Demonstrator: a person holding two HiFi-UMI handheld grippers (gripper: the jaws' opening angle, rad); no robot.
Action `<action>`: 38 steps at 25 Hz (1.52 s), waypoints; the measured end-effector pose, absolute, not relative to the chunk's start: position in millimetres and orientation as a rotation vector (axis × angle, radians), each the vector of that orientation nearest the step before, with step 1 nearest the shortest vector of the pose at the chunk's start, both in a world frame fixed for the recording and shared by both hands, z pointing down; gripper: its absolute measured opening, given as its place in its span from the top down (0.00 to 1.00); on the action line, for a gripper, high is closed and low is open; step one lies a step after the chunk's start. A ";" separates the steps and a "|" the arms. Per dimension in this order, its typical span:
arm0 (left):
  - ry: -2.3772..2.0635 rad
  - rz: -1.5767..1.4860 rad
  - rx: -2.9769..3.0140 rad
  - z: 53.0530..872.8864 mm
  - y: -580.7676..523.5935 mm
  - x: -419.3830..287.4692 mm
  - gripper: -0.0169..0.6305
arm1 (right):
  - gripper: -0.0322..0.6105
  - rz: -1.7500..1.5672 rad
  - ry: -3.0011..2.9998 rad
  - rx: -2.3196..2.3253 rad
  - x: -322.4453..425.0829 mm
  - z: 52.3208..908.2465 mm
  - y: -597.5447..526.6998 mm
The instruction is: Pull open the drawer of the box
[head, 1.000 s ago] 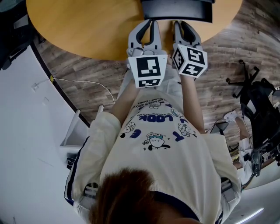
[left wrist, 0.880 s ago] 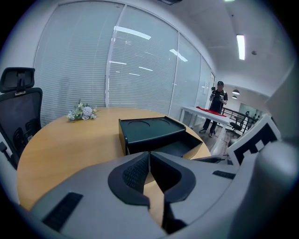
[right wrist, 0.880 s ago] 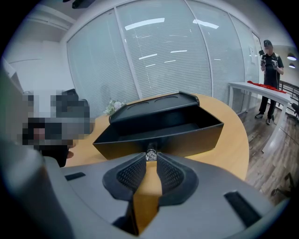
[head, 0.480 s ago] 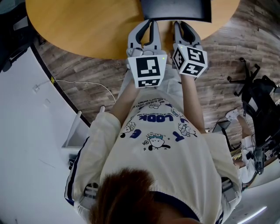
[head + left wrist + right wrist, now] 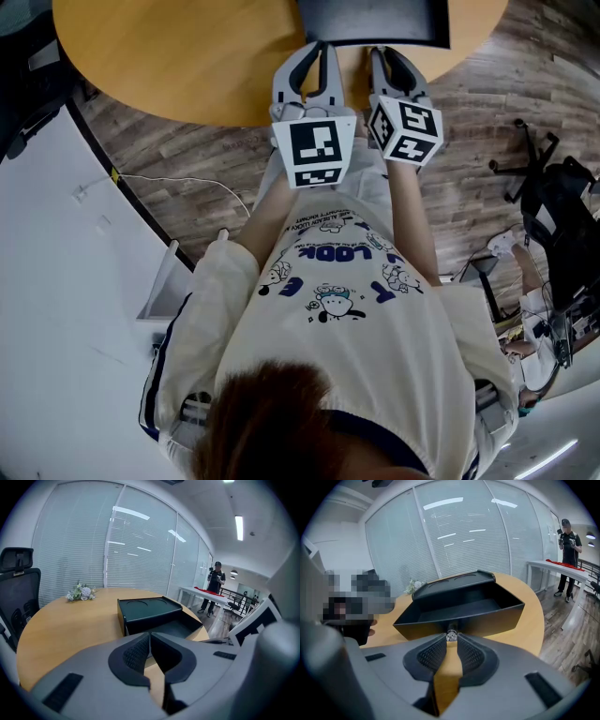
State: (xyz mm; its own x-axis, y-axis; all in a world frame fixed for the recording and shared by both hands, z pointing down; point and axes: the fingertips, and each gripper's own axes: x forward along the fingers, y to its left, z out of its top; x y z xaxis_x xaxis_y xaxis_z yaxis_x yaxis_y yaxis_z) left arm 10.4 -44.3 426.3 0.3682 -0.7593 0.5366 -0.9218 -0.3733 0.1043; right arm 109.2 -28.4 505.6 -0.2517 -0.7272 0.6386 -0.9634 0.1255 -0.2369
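Observation:
A black box [image 5: 145, 606] stands on the round wooden table [image 5: 187, 56], and its drawer [image 5: 459, 609] is pulled out toward me. The drawer's small clear knob [image 5: 451, 635] sits between the fingertips of my right gripper [image 5: 451, 638], whose pads press on it. In the head view the right gripper [image 5: 382, 54] reaches the drawer's front [image 5: 373, 21] at the table's near edge. My left gripper [image 5: 150, 637] hangs just left of the drawer, shut with nothing in it; the head view has the left gripper [image 5: 317, 52] beside the right one.
A small bunch of flowers [image 5: 80, 592] lies at the table's far side. A black office chair [image 5: 16, 588] stands to the left. A person [image 5: 568, 550] stands by a white table far to the right. A chair base [image 5: 525, 164] is on the wooden floor.

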 end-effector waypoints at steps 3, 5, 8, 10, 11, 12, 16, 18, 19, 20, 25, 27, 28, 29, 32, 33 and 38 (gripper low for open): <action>-1.458 0.573 2.252 425.0 -42.3 11.5 0.94 | 0.82 0.892 -2.047 1.635 108.7 504.9 -26.2; -1.455 0.573 2.255 424.0 -40.4 14.1 0.94 | 0.82 0.894 -2.048 1.634 110.6 504.1 -24.5; -1.452 0.573 2.256 424.3 -39.0 17.6 0.94 | 0.82 0.897 -2.044 1.635 113.6 505.1 -21.4; -1.451 0.573 2.257 424.7 -38.8 18.0 0.94 | 0.82 0.902 -2.041 1.634 113.4 506.5 -19.3; -1.450 0.573 2.258 424.9 -38.9 17.8 0.94 | 0.82 0.904 -2.040 1.633 113.0 507.0 -18.5; -1.449 0.574 2.259 425.0 -39.0 17.5 0.94 | 0.82 0.905 -2.038 1.632 112.4 507.4 -17.7; -1.449 0.574 2.259 425.9 -38.2 14.3 0.94 | 0.82 0.910 -2.031 1.634 110.3 508.8 -13.4; -1.450 0.574 2.259 426.0 -37.1 13.4 0.94 | 0.82 0.911 -2.029 1.635 110.4 508.8 -10.6; -1.450 0.575 2.259 426.0 -36.6 13.5 0.94 | 0.82 0.911 -2.029 1.635 110.9 508.6 -9.6; -1.450 0.576 2.258 426.1 -36.3 13.7 0.94 | 0.82 0.911 -2.029 1.636 111.4 508.3 -9.1; -1.450 0.579 2.257 425.4 -35.3 12.4 0.94 | 0.82 0.911 -2.030 1.638 110.2 507.3 -9.7; -1.451 0.581 2.258 425.3 -35.4 12.4 0.94 | 0.82 0.910 -2.031 1.641 110.2 507.4 -10.1; -1.452 0.580 2.258 425.2 -35.6 12.8 0.94 | 0.82 0.910 -2.032 1.642 110.7 507.5 -10.3; -1.454 0.579 2.257 425.1 -35.7 13.4 0.94 | 0.82 0.909 -2.033 1.643 111.6 507.7 -10.3; -1.456 0.577 2.256 424.8 -35.3 15.0 0.94 | 0.82 0.904 -2.036 1.644 113.7 508.0 -10.4; -1.456 0.578 2.256 424.8 -35.0 15.1 0.94 | 0.82 0.902 -2.037 1.644 114.0 508.0 -10.5; -1.467 0.570 2.259 419.8 -34.6 13.1 0.94 | 0.79 0.924 -2.009 1.657 114.7 508.4 -11.9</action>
